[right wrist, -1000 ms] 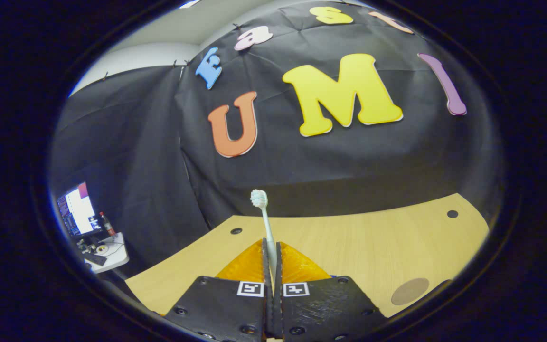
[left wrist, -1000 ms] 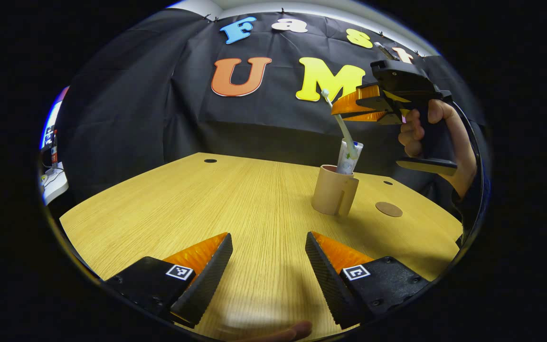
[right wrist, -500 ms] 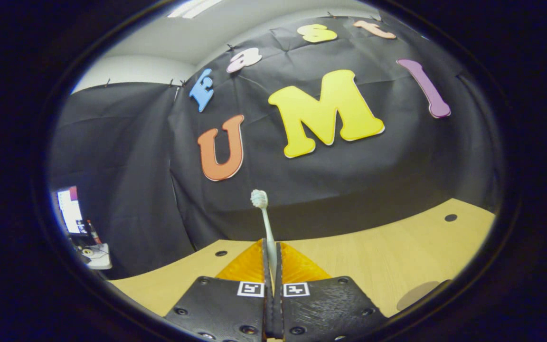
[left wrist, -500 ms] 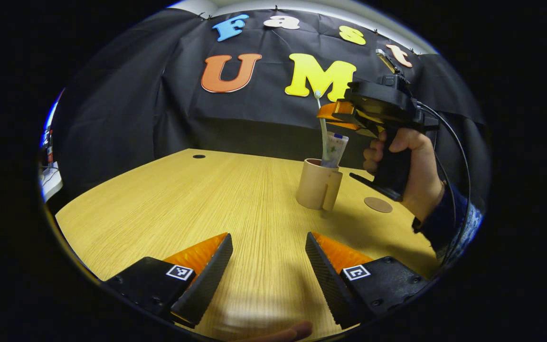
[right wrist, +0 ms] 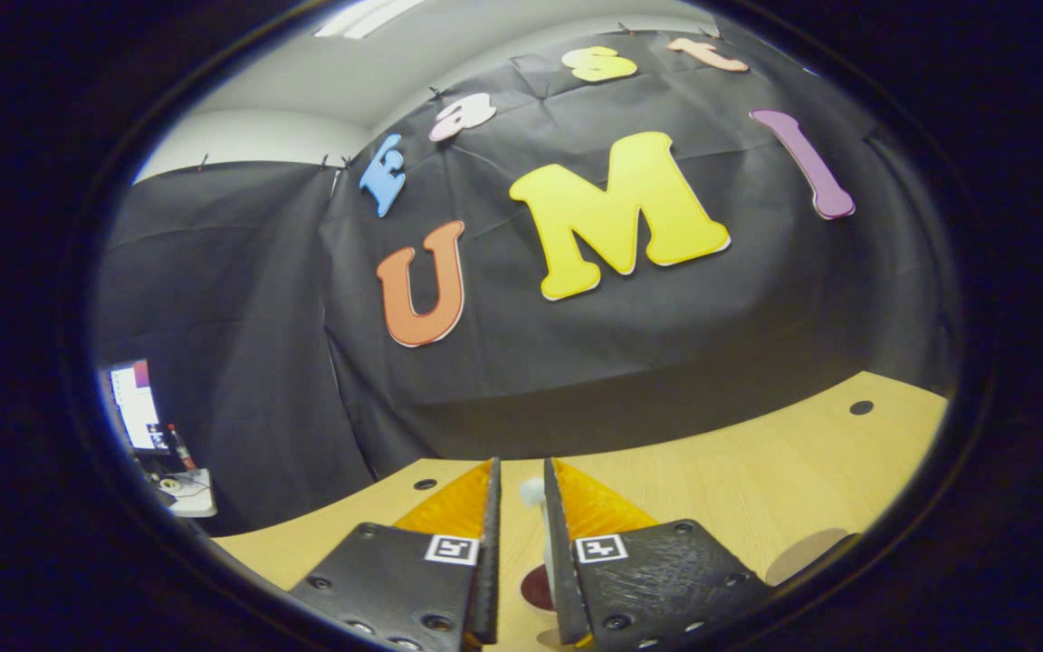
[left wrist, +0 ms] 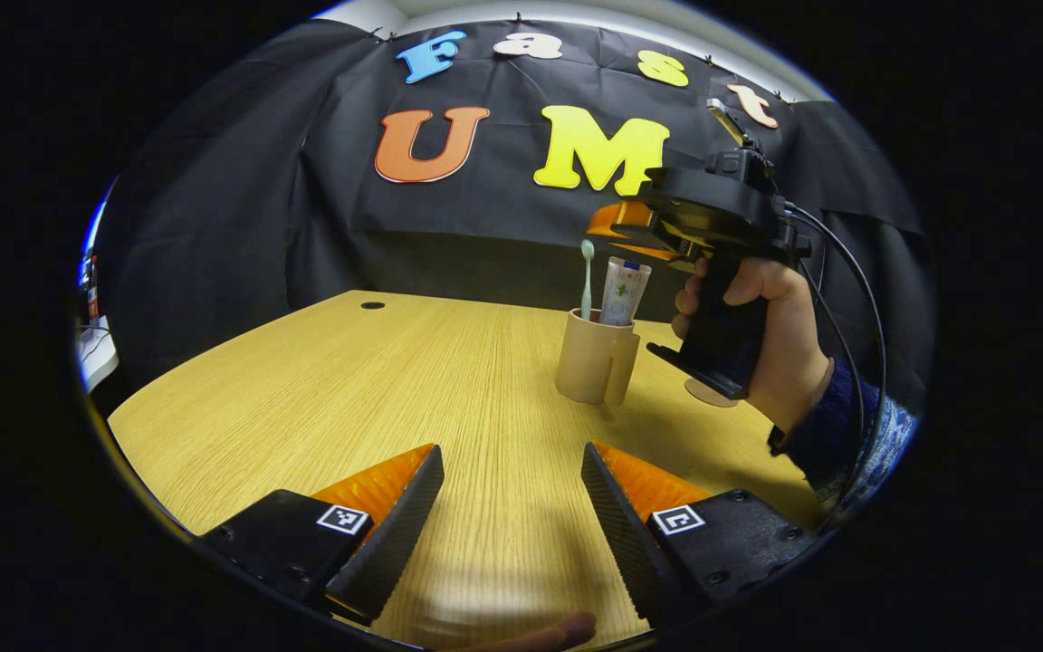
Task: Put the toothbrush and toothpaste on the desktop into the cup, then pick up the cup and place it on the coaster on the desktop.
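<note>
A beige cup [left wrist: 587, 369] with a handle stands on the wooden table [left wrist: 349, 389]. In it stand a pale toothbrush [left wrist: 586, 276], head up, and a white toothpaste tube [left wrist: 621, 292]. My right gripper [left wrist: 610, 226], held by a hand [left wrist: 779, 335], hovers just above the cup. In the right gripper view, my right gripper [right wrist: 521, 471] is narrowly open, with the toothbrush head [right wrist: 532, 493] loose between the fingers and the cup's dark inside [right wrist: 538, 589] below. A round brown coaster [left wrist: 712, 396] lies right of the cup, partly behind the hand. My left gripper [left wrist: 512, 457] is open and holds nothing.
The table has small dark cable holes [left wrist: 373, 305] near its far edge. A desk with a lit monitor [right wrist: 134, 403] stands beyond the table's left side. The coaster [right wrist: 802, 554] lies at the lower right in the right gripper view.
The right gripper carried the toothbrush over the cup, then opened. The toothbrush slid down and now stands in the cup beside the toothpaste. The left gripper stayed open and still.
</note>
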A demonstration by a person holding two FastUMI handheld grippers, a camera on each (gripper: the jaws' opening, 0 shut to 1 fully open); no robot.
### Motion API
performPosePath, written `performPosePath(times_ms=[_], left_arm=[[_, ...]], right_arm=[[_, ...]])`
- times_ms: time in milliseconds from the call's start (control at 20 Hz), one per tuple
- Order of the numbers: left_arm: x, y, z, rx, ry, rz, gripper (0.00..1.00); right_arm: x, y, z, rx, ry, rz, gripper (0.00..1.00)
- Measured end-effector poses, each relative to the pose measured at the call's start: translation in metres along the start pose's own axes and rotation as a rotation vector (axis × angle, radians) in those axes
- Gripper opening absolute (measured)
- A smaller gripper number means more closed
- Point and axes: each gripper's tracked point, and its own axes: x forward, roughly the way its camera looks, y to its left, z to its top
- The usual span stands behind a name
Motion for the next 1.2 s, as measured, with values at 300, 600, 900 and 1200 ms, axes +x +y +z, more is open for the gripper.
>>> performPosePath(times_ms=[300, 600, 900, 1200], left_arm=[[0.000, -0.009, 0.015, 0.008, -0.015, 0.000, 0.98], [0.010, -0.022, 0.048, 0.055, -0.046, 0.019, 0.98], [0.036, -0.035, 0.096, 0.018, -0.053, 0.044, 0.98], [0.073, -0.054, 0.142, 0.072, 0.008, 0.057, 0.97]], right_arm=[[-0.032, -0.001, 0.008, -0.091, -0.012, 0.014, 0.82], [-0.092, -0.033, 0.028, -0.181, -0.063, -0.065, 0.95], [-0.173, -0.084, 0.042, -0.258, -0.120, -0.147, 0.95], [-0.230, -0.131, 0.040, -0.322, -0.108, -0.221, 0.92]])
